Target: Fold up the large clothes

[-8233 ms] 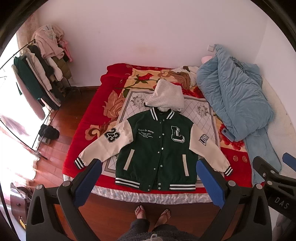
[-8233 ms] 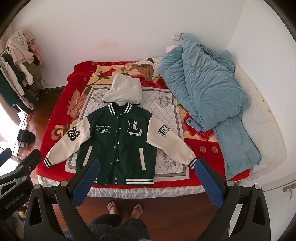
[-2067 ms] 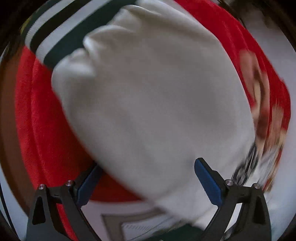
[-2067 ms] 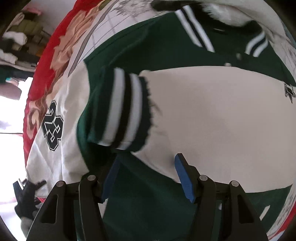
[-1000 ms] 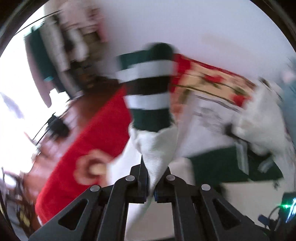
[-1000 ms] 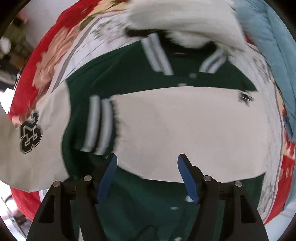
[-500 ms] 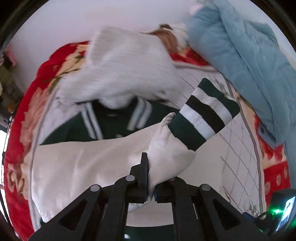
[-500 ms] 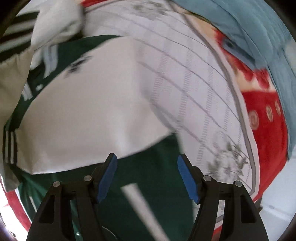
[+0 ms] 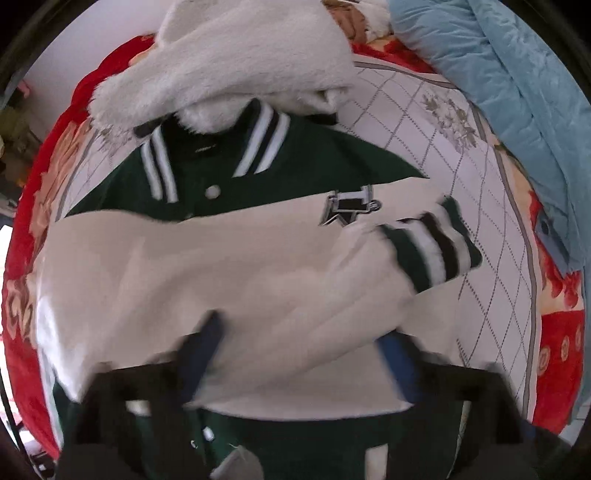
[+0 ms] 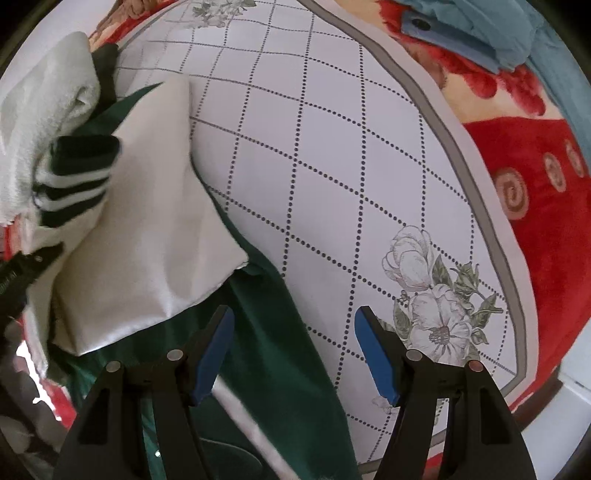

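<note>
A green varsity jacket with cream sleeves lies face up on the bed. Both cream sleeves are folded across its chest, one striped cuff at the right. Its fluffy white hood lies above the collar. My left gripper is blurred, open, just above the folded sleeves. My right gripper is open and empty over the jacket's right edge, near the folded sleeve and cuff.
The bed has a red floral blanket with a white quilted centre. A blue duvet is heaped at the right. A blue flat object lies beside the duvet.
My left gripper carried the left sleeve across the chest, laid it over the other sleeve and opened. My right gripper swung to the jacket's right edge.
</note>
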Demonstrator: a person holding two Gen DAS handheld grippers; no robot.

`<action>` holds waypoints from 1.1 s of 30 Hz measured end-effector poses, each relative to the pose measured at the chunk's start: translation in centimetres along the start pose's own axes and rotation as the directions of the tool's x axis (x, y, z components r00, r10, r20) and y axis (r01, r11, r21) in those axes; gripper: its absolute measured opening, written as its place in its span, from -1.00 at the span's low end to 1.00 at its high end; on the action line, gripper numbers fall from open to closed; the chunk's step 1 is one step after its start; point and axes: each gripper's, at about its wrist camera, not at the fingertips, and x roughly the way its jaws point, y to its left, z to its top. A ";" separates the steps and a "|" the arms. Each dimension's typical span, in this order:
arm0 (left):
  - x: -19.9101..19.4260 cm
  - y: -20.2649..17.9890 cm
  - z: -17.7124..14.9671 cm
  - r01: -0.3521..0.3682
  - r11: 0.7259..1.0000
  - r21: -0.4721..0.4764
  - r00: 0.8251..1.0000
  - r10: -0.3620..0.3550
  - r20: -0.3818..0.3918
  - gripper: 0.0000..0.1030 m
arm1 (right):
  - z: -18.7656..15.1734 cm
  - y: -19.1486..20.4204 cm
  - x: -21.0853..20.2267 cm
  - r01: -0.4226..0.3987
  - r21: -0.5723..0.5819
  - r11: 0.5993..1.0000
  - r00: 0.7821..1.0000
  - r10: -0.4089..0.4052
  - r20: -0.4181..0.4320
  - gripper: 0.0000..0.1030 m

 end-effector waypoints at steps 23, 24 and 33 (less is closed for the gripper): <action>4.0 14.5 -2.3 -0.355 0.907 -0.226 0.933 0.327 -0.152 1.00 | 9.0 12.8 4.9 -0.106 -0.271 0.957 0.993 0.087 -0.082 0.56; 4.4 14.8 -2.3 -0.354 0.907 -0.227 0.932 0.324 -0.160 1.00 | 9.2 13.2 5.6 -0.092 -0.270 0.958 0.994 0.070 -0.090 0.55; 4.0 14.9 -2.2 -0.331 0.915 -0.230 0.940 0.297 -0.168 1.00 | 8.8 13.2 5.3 -0.082 -0.239 0.968 0.997 0.075 -0.036 -0.95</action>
